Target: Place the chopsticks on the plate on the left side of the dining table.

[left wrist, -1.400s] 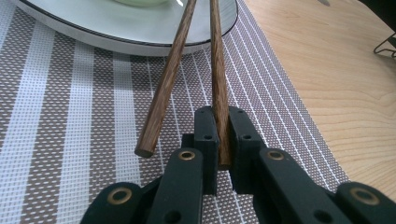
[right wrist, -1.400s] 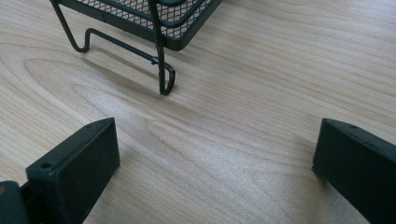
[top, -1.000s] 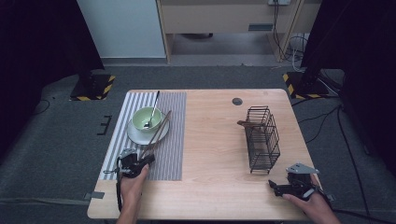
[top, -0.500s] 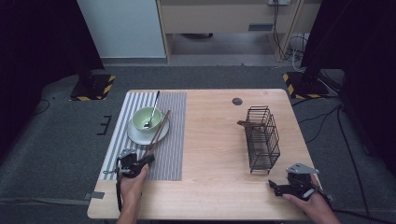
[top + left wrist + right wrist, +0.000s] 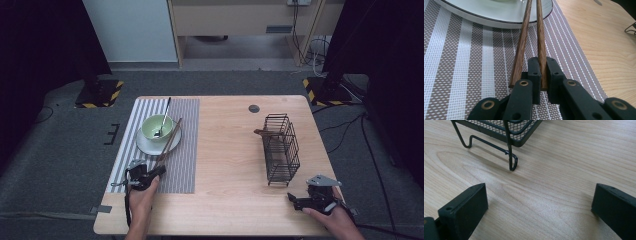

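Chopsticks' (image 5: 540,32) far ends beyond frame edge

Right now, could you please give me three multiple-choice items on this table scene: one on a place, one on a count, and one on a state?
1. Where does the green bowl sit?
A. in the wire rack
B. on the white plate on the striped placemat
C. on bare wood by the right gripper

2. How many wooden chopsticks run from the plate toward the left gripper?
A. one
B. two
C. four

3. How do the jaws of the right gripper stand?
A. wide apart with nothing between them
B. shut on the rack's foot
C. shut on a spoon

Answers: 1 B, the high view shows bowl on plate on placemat. 2 B, the left gripper view shows two sticks, one clamped, one lying beside the jaws. 3 A, the right gripper view shows bare table between them, the black wire rack beyond.
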The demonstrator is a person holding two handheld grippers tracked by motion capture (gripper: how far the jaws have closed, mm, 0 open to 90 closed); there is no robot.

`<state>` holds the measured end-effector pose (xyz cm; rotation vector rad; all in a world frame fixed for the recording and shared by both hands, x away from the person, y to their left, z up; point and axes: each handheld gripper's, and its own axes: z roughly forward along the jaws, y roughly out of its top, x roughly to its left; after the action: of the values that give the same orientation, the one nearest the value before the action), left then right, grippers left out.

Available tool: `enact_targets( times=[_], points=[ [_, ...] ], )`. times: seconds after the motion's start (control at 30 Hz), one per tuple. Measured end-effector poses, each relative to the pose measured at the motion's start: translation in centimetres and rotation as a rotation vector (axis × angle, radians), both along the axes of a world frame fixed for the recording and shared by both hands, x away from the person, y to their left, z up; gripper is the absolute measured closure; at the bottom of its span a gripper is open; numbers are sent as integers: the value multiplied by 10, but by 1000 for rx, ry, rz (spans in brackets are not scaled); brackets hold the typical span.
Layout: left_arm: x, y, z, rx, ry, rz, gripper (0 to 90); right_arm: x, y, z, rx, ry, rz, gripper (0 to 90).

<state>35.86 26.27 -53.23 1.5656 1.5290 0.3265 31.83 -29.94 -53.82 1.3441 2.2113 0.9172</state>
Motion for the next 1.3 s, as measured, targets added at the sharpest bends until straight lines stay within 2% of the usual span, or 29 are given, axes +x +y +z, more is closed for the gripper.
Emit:
enact_targets(
  times=[0.2,0.7,1.0,1.3],
  points=[
    [0,-1,-1,4,11,-8,830,0,0,0,0,0,0,6],
    [-1,-3,0,11,5,-6,793,0,0,0,0,0,0,5],
    [-2,-2,0,18,1,-2,728,0,0,0,0,0,0,6],
    [-8,-4,0,40,6,1,611,0,0,0,0,0,-1,6]
  ],
)
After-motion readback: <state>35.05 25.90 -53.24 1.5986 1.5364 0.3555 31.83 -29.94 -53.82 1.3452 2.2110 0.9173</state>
